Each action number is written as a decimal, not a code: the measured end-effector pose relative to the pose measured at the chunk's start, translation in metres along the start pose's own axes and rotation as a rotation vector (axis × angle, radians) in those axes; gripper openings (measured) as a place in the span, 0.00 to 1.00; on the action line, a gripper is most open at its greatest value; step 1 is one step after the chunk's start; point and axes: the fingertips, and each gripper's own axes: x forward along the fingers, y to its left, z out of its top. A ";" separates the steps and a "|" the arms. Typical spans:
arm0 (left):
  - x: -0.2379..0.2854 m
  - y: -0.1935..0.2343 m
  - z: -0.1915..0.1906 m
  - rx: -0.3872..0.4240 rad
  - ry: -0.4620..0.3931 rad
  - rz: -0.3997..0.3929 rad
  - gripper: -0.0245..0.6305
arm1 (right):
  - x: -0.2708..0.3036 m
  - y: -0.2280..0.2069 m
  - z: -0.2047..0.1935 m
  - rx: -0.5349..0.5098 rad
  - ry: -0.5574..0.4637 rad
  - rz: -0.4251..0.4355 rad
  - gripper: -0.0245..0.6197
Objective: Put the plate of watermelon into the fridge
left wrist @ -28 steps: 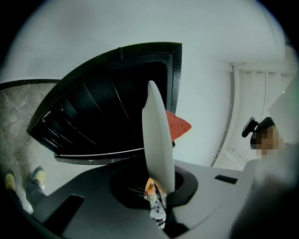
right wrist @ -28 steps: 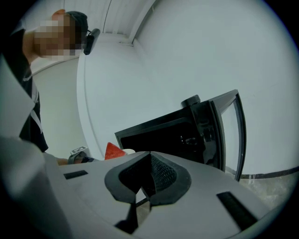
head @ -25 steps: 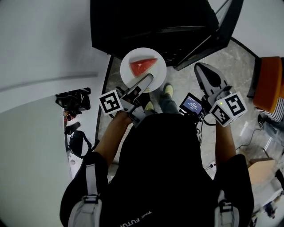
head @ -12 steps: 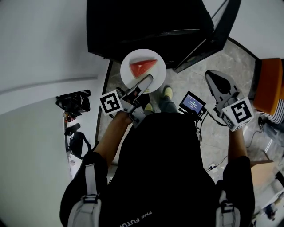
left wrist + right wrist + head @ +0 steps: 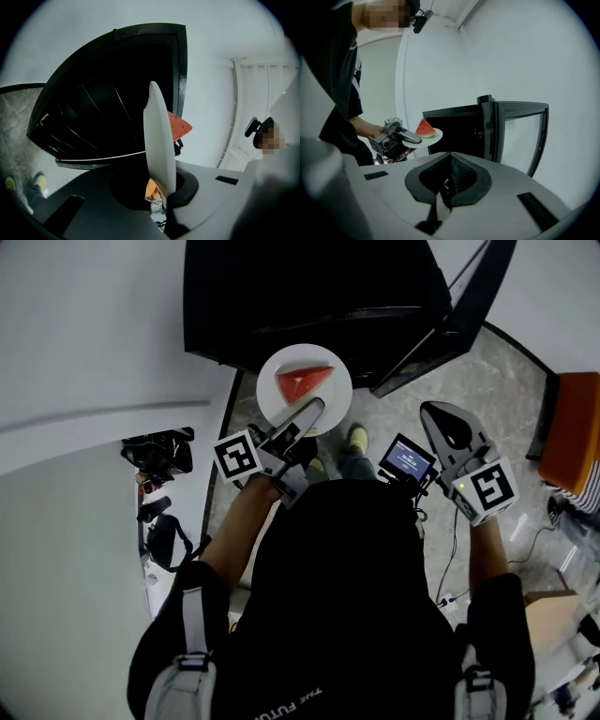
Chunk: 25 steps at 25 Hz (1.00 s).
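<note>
A white plate [image 5: 305, 390] carries one red watermelon wedge [image 5: 305, 382]. My left gripper [image 5: 302, 415] is shut on the plate's near rim and holds it level just in front of the black fridge [image 5: 309, 287], whose glass door [image 5: 459, 306] stands open to the right. In the left gripper view the plate [image 5: 159, 136] shows edge-on between the jaws, with the wedge [image 5: 179, 126] behind it and the dark fridge shelves [image 5: 103, 108] beyond. My right gripper [image 5: 448, 427] hangs shut and empty at the right, away from the door. From it I see the plate [image 5: 426, 137] and open door [image 5: 520, 136].
An orange seat [image 5: 572, 427] stands at the far right. A small screen [image 5: 405, 458] hangs at the person's waist, with cables on the marble floor. Black bags and gear [image 5: 155, 451] lie by the white wall at the left. The person's shoes [image 5: 356, 435] are below the plate.
The plate has edged a little closer to the fridge opening. My right gripper swung out to the right, then back left, and now faces the fridge and the plate.
</note>
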 end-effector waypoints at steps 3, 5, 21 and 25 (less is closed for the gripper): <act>-0.001 0.006 0.000 -0.020 -0.018 0.009 0.07 | 0.015 0.011 0.002 0.040 -0.036 -0.006 0.05; -0.002 0.009 0.000 -0.024 -0.025 0.013 0.07 | 0.020 0.014 0.002 0.099 -0.052 -0.001 0.05; -0.005 0.025 -0.001 -0.068 -0.058 -0.011 0.07 | 0.035 0.031 0.014 0.148 -0.132 0.007 0.05; -0.002 0.026 -0.003 -0.068 -0.039 -0.020 0.07 | 0.034 0.031 0.016 0.144 -0.142 -0.011 0.05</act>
